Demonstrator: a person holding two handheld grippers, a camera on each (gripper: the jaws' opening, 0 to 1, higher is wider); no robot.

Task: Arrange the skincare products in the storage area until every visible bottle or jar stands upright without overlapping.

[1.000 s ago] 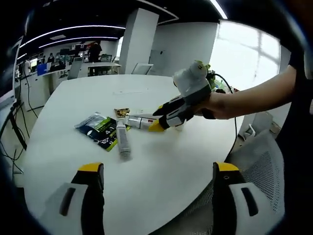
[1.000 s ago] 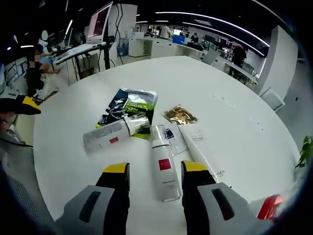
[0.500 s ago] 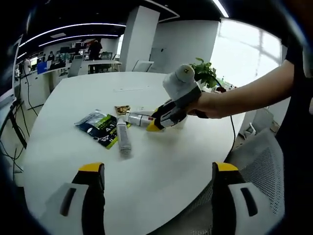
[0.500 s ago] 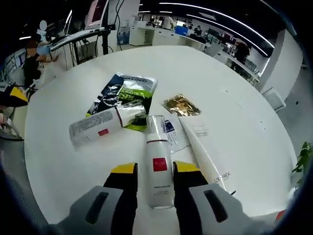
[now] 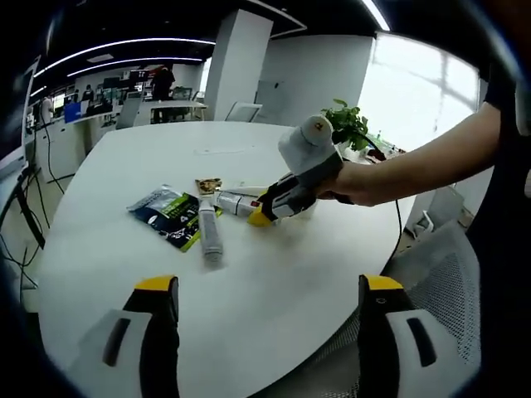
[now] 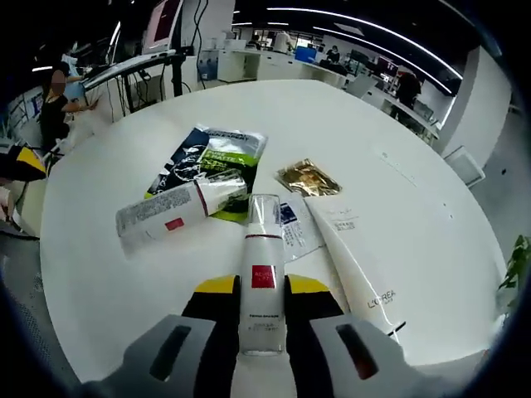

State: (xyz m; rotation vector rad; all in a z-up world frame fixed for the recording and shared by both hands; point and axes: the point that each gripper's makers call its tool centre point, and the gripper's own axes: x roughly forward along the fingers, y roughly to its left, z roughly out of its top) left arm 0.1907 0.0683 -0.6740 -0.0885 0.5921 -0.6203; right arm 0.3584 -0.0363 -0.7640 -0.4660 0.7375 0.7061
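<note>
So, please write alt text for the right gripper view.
The right gripper grips a white bottle with a red label, lying on a round white table. Beyond lie a second bottle, a white tube, and sachets.

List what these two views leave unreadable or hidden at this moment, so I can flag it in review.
- White bottle, right gripper view: its base is hidden between the right gripper jaws.
- Label text on the lying tube and the green sachet: too small to read.
- Left gripper view: the products are far and small; the right gripper covers part of them.
- White flat tube: its lower end is lost near the view's edge.
</note>
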